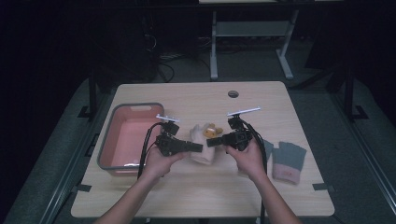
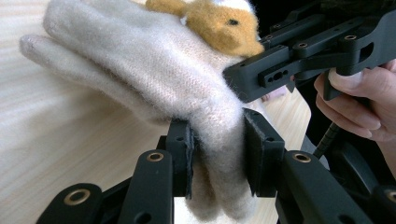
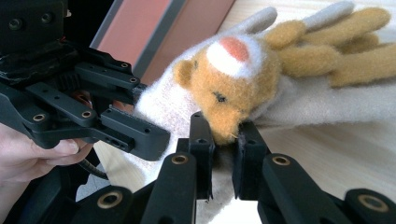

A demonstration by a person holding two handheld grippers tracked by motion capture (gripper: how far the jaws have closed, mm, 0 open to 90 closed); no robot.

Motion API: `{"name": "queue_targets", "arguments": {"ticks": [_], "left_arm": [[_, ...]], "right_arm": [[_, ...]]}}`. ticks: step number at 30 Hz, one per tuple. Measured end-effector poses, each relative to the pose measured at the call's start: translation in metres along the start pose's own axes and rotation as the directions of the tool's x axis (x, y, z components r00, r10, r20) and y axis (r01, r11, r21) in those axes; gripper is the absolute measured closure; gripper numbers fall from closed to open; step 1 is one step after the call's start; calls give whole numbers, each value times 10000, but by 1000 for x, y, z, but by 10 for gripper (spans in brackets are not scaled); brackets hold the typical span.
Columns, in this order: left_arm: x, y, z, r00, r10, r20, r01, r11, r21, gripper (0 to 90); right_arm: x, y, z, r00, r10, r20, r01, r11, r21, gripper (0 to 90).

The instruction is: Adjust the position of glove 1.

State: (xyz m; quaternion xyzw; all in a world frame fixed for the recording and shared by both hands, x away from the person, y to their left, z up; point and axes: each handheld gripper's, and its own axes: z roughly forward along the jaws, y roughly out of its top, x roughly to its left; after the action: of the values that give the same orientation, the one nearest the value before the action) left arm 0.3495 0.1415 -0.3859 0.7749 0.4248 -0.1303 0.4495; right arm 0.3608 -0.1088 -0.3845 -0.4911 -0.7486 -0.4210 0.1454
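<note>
Two forearms are seen entering from the six o'clock edge of the high view, each hand wrapped around a black gripper above a pale wooden table [image 1: 187, 196]. At roughly nine o'clock from the table's centre, a grey-rimmed pink basin [image 1: 106, 140] is set near the table's edge. Just beside it toward three o'clock, the left gripper [image 1: 198, 147] is held level, its jaws pointed toward three o'clock. In the left gripper view, those jaws are shown clamped on the cuff end of a cream woolly glove [image 2: 154, 70], the fabric pinched between the two black pads, while the glove's fingers are stretched away toward ten o'clock over the tabletop. At the centre of the table, the glove is caught between both grippers, and a small tan animal figure [image 1: 211, 132] is seen on its upper side. The right gripper [image 1: 211, 141] is pointed toward nine o'clock, facing the left one, with the two tips close together over the glove. In the right gripper view, its jaws are shown nearly together, closed on the glove's edge just below the figure's snout, with the figure's tan limbs spread toward two o'clock. At about three o'clock from the right hand, a pair of grey fingerless gloves with pink cuffs [image 1: 288, 161] is laid flat on the table, apart from the grippers.
</note>
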Motion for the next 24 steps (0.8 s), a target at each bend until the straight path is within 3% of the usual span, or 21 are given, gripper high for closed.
{"name": "queue_targets", "arguments": {"ticks": [24], "left_arm": [[-5,27,-47,9993,357,-121,-365,9971,-674,668]], "right_arm": [[35,44,-7,9973,-641,-360,631,9976,-269,805]]}}
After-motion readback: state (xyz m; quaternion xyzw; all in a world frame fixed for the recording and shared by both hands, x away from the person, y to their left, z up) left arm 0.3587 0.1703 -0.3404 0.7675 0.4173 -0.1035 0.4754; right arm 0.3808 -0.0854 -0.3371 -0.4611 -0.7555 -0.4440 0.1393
